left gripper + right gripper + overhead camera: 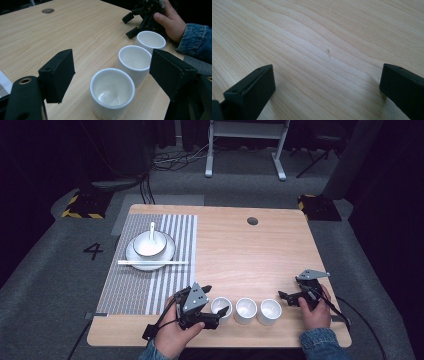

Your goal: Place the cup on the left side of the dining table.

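Observation:
Three white cups stand in a row near the table's front edge: the left cup (220, 309), the middle cup (245, 310) and the right cup (269, 311). My left gripper (215, 303) is open, and its jaws stand on either side of the left cup (112, 92) without touching it. Beyond that cup, the left gripper view also has the middle cup (135, 61) and the right cup (150, 41). My right gripper (290, 290) sits just right of the right cup, low over the table. It is open (327, 85), with bare wood between its jaws.
A striped placemat (150, 285) covers the table's left part. On it are a white plate (170, 251) with a bowl (148, 245) and spoon (152, 227), and chopsticks (152, 262) lying in front. A cable hole (252, 221) is at the back.

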`<action>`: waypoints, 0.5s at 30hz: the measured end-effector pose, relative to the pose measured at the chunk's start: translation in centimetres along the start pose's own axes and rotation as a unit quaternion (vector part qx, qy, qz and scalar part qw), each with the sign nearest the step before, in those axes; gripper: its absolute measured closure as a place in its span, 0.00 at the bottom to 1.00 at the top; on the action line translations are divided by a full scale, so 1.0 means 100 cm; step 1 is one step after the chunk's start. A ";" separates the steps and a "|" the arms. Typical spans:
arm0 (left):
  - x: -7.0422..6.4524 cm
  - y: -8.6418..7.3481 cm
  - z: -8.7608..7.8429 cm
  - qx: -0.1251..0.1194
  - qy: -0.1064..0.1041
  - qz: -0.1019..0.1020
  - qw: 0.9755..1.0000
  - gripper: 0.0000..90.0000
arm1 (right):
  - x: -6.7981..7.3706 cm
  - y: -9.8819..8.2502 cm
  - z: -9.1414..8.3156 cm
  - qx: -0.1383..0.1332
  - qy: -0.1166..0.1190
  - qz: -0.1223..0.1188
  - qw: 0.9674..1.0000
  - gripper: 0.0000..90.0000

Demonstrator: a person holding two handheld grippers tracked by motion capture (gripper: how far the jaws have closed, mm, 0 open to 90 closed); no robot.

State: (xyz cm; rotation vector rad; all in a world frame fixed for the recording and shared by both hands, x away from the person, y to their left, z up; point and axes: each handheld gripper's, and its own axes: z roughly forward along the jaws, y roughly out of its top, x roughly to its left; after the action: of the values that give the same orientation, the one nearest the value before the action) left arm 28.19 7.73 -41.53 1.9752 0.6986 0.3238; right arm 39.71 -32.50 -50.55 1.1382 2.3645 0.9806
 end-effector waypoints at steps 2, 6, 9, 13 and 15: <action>-0.002 -0.001 0.004 0.004 -0.004 0.001 1.000 0.23 | 0.000 0.000 0.000 0.000 0.000 0.000 1.000 0.00; -0.004 -0.003 0.011 0.012 -0.007 0.003 1.000 0.22 | 0.000 0.000 0.000 0.000 0.000 0.000 1.000 0.00; -0.005 -0.007 0.018 0.022 -0.014 -0.003 1.000 0.20 | 0.000 0.000 0.000 0.000 0.000 0.000 1.000 0.00; -0.005 -0.012 0.026 0.030 -0.024 -0.018 0.999 0.18 | 0.000 0.000 0.000 0.000 0.000 0.000 1.000 0.00; -0.003 -0.015 0.030 0.036 -0.015 -0.017 0.999 0.18 | 0.000 0.000 0.000 0.000 0.000 0.000 1.000 0.00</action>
State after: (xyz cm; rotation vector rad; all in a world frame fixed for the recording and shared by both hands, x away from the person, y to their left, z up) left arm 28.89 5.96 -44.28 2.0298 0.7338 0.2517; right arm 39.71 -32.50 -50.55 1.1380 2.3647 0.9807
